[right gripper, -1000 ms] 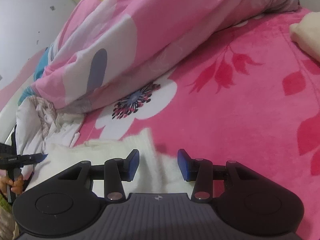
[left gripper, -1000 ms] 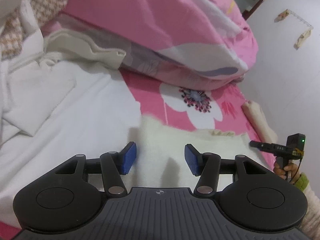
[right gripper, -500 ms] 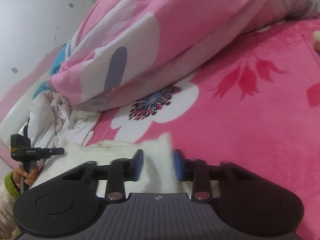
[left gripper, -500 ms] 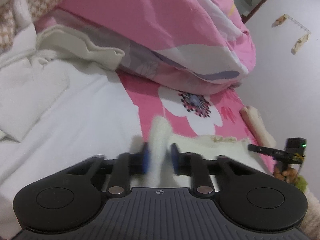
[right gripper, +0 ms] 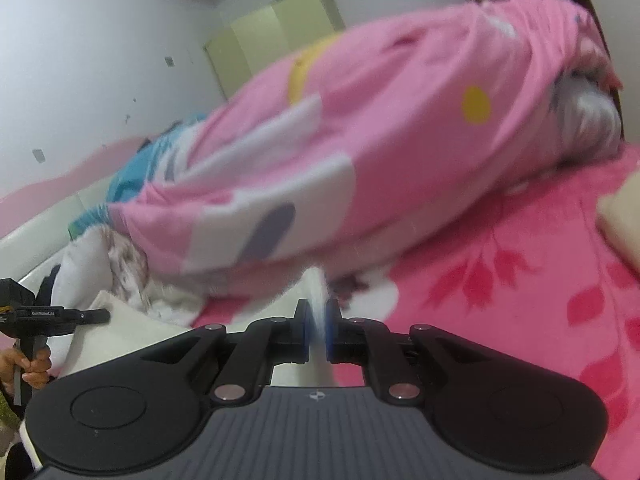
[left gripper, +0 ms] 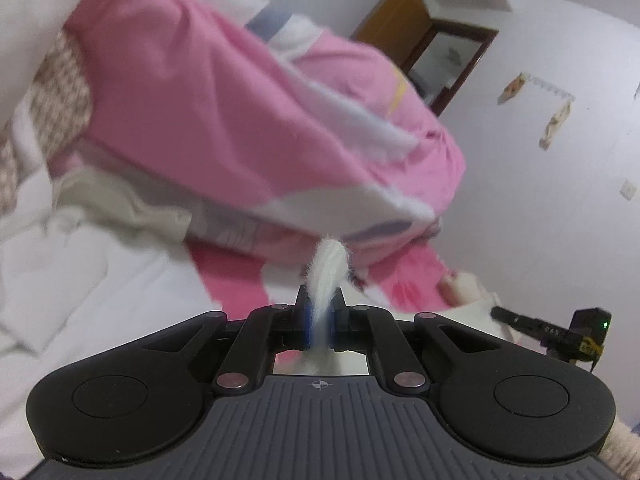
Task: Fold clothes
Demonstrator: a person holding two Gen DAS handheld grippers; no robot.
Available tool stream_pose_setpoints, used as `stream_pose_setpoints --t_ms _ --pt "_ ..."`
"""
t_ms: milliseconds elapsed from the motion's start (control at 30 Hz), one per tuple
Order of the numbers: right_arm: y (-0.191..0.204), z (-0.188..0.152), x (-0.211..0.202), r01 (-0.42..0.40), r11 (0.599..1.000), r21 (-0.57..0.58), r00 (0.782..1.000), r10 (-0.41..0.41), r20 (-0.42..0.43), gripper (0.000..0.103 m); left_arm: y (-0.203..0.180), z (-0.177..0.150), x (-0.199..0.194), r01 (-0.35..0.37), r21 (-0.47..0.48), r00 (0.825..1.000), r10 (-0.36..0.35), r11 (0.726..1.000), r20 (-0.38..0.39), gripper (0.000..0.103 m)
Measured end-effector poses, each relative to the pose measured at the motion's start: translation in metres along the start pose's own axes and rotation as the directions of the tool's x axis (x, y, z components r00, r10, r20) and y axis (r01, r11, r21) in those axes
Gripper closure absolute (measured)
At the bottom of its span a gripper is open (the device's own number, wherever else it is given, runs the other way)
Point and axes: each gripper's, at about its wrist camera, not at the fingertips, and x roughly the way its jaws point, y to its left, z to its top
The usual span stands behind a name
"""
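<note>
A fluffy white garment [left gripper: 330, 264] lies on the pink bed. One edge of it stands up as a tuft between the blue pads of my left gripper [left gripper: 320, 308], which is shut on it. In the right wrist view my right gripper [right gripper: 316, 314] is shut on another edge of the same white garment [right gripper: 314, 286], and the cloth stretches away to the left [right gripper: 128, 336]. Each view shows the other gripper at its side, held in a hand: the right one [left gripper: 500, 313], the left one [right gripper: 102, 315]. Both frames are motion-blurred.
A bulky pink flowered quilt [left gripper: 240, 120] is heaped just beyond both grippers. White bedding [left gripper: 60, 272] is piled at the left. A cream folded item [right gripper: 620, 220] sits on the pink floral sheet [right gripper: 520, 280] at the right. White walls and a wardrobe [right gripper: 272, 32] stand behind.
Both grippers went from open over the flat white garment to shut on its edges. They have since risen and tilted up, lifting the pinched cloth off the bed.
</note>
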Motion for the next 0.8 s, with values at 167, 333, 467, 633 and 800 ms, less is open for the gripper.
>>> stream_pose_setpoints --t_ms 167,333,467,633,800 --pt "-0.018 0.000 0.025 0.050 0.997 0.062 0.998 -0.048 -0.044 0.096 0.036 -0.005 0.037 -0.129 -0.144 0.982 0.105 0.981 -0.159 0.097" --pt "-0.044 -0.029 0.052 0.126 0.982 0.144 0.973 -0.094 -0.211 0.095 0.062 -0.022 0.052 -0.194 -0.229 0.954 0.130 0.954 -0.270 0.096" --pt "-0.056 -0.034 0.053 0.142 0.970 0.196 0.961 -0.087 -0.264 0.091 0.060 -0.017 0.054 -0.213 -0.216 0.947 0.147 0.953 -0.284 0.084" --pt "-0.014 -0.014 0.034 0.245 0.969 -0.015 0.951 -0.244 -0.192 0.080 0.021 -0.010 0.032 -0.262 -0.004 0.947 0.256 0.965 -0.193 0.069" --pt "0.066 -0.006 0.066 0.095 0.974 -0.207 0.966 -0.141 -0.218 0.081 -0.032 -0.039 0.035 -0.156 0.184 0.943 0.202 0.970 -0.263 0.068"
